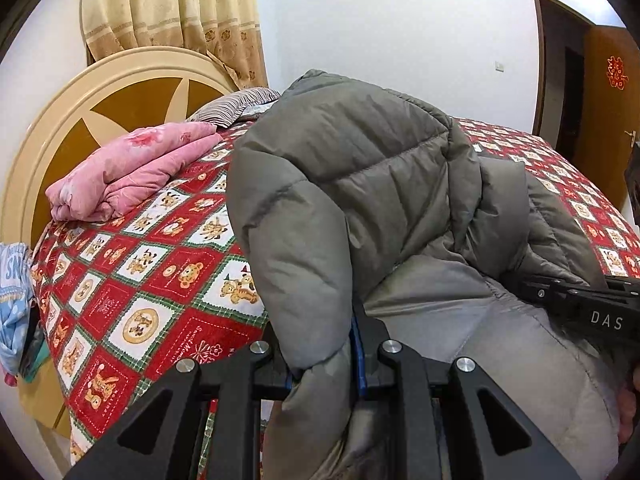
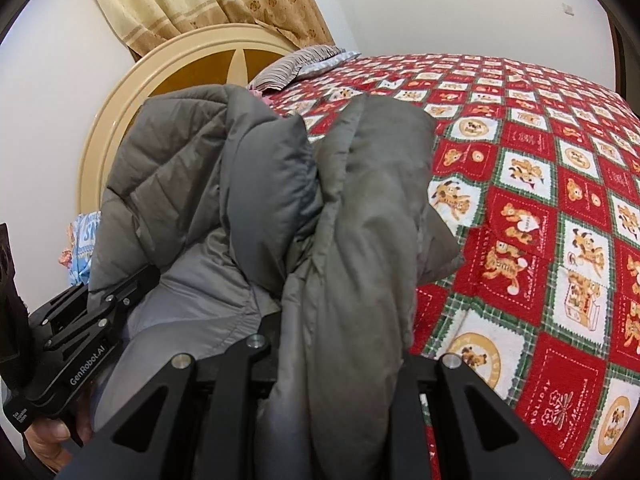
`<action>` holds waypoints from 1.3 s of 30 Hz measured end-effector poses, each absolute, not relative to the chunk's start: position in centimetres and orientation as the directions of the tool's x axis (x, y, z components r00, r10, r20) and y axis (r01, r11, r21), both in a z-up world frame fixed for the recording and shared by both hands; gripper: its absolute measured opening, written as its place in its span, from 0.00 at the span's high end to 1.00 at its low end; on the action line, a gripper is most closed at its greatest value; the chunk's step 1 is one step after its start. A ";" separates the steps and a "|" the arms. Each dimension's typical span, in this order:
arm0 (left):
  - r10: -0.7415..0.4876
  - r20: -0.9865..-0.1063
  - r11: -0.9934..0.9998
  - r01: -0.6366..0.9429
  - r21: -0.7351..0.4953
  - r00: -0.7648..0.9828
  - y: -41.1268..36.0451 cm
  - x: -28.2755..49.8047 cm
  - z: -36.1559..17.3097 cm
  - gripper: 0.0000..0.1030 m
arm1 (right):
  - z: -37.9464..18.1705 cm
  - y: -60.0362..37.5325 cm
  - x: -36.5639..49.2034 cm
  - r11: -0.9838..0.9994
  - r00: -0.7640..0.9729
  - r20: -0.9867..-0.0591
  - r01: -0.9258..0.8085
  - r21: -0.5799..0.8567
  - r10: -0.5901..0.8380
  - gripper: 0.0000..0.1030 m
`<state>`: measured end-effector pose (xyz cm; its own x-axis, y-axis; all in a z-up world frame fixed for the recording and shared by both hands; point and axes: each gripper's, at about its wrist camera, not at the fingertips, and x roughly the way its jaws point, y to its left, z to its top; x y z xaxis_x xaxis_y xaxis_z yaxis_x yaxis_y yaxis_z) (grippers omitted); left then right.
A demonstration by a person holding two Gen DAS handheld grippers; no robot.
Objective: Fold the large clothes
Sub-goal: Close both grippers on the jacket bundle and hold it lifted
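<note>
A large grey puffer jacket (image 1: pixel 352 184) is held up over the bed; it also fills the middle of the right wrist view (image 2: pixel 360 220). My left gripper (image 1: pixel 324 360) is shut on a thick fold of the jacket, which bulges over its jaws. My right gripper (image 2: pixel 340 360) is shut on another bunched fold of the same jacket. The left gripper also shows in the right wrist view (image 2: pixel 100 308) at the lower left, and the right gripper shows in the left wrist view (image 1: pixel 576 304) at the right edge. The fingertips of both are hidden by fabric.
The bed has a red patchwork cover (image 1: pixel 160 264) with bear prints, also seen in the right wrist view (image 2: pixel 540 220). A folded pink quilt (image 1: pixel 132 172) and a striped pillow (image 1: pixel 236 106) lie by the round headboard (image 1: pixel 60 120). A brown door (image 1: pixel 604 112) stands at the right.
</note>
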<state>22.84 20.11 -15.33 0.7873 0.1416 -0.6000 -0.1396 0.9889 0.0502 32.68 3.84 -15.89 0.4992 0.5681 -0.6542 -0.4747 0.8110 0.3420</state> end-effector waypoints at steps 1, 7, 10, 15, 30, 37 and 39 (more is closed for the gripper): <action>0.141 -0.601 0.989 -0.139 0.051 0.787 20.2 22.9 -15.4 0.79 | -16.0 3.9 32.7 0.811 0.497 -0.656 -0.474 0.343 0.568 0.80; 0.146 -0.609 0.989 -0.132 0.068 0.780 20.1 23.2 -16.1 0.78 | -16.3 4.3 32.9 0.812 0.490 -0.664 -0.472 0.344 0.566 0.80; 0.148 -0.617 0.989 -0.126 0.079 0.773 20.1 23.5 -16.5 0.77 | -16.7 4.3 33.1 0.813 0.485 -0.668 -0.467 0.348 0.564 0.80; 0.158 -0.626 0.987 -0.127 0.093 0.763 20.1 24.1 -17.2 0.72 | -17.2 4.5 33.5 0.816 0.479 -0.676 -0.459 0.352 0.561 0.80; 0.192 -0.642 0.981 -0.140 0.131 0.743 20.1 24.9 -18.4 0.54 | -18.7 4.2 34.6 0.813 0.456 -0.687 -0.445 0.375 0.566 0.77; 0.220 -0.636 0.975 -0.159 0.153 0.740 20.4 25.1 -18.6 0.41 | -19.3 4.1 35.0 0.814 0.443 -0.696 -0.437 0.382 0.565 0.71; 0.225 -0.636 0.974 -0.163 0.154 0.738 20.5 25.2 -18.6 0.39 | -19.4 4.1 35.3 0.815 0.438 -0.700 -0.432 0.387 0.564 0.68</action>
<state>25.19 20.52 -18.61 0.7383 0.2246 -0.6359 -0.1635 0.9744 0.1544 35.27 4.14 -19.44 0.4376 0.5644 -0.7000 -0.4321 0.8147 0.3867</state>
